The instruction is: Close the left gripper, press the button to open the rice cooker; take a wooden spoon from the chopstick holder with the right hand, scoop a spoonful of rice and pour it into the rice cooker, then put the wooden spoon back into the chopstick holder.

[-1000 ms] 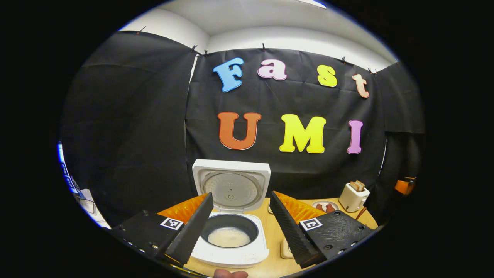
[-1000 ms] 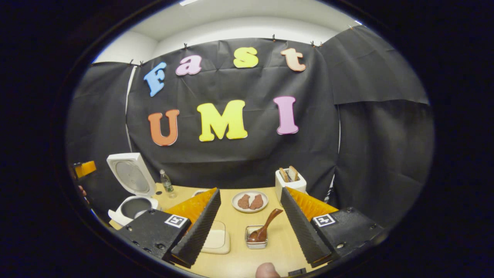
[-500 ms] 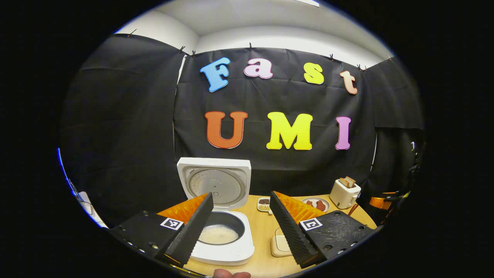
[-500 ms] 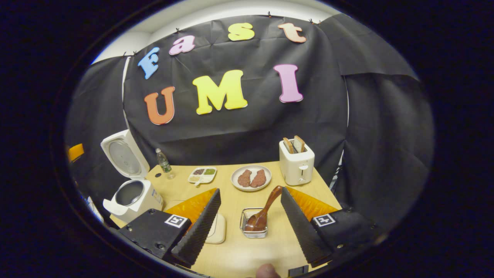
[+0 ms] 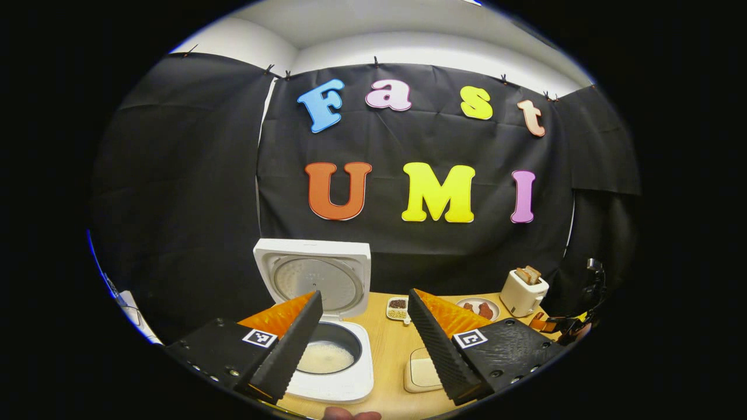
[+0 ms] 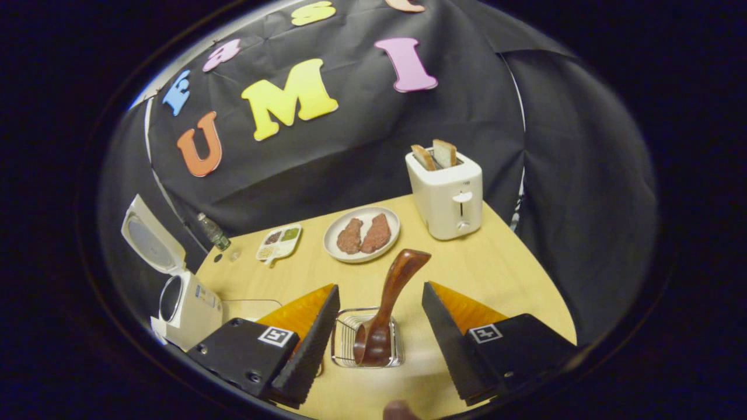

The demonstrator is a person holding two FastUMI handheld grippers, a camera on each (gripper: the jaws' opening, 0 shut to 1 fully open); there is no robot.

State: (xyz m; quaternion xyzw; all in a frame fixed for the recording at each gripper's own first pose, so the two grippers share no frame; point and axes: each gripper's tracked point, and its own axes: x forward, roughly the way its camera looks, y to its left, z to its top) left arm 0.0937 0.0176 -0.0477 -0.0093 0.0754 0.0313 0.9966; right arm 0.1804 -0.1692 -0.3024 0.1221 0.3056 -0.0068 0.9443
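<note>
While the wooden spoon leans in the chopstick holder on the tabletop, the right hand-held gripper, jaws apart, should descend squarely and clamp its handle; the left hand-held gripper hangs open beside the lid-up rice cooker.

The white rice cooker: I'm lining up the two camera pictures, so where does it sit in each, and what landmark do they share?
Left gripper view: the white rice cooker with its lid up sits low, left of centre, partly behind the left gripper's finger.
Right gripper view: it stands at the far left edge of the wooden table.
Shared landmark: the cream toaster with bread slices.
</note>
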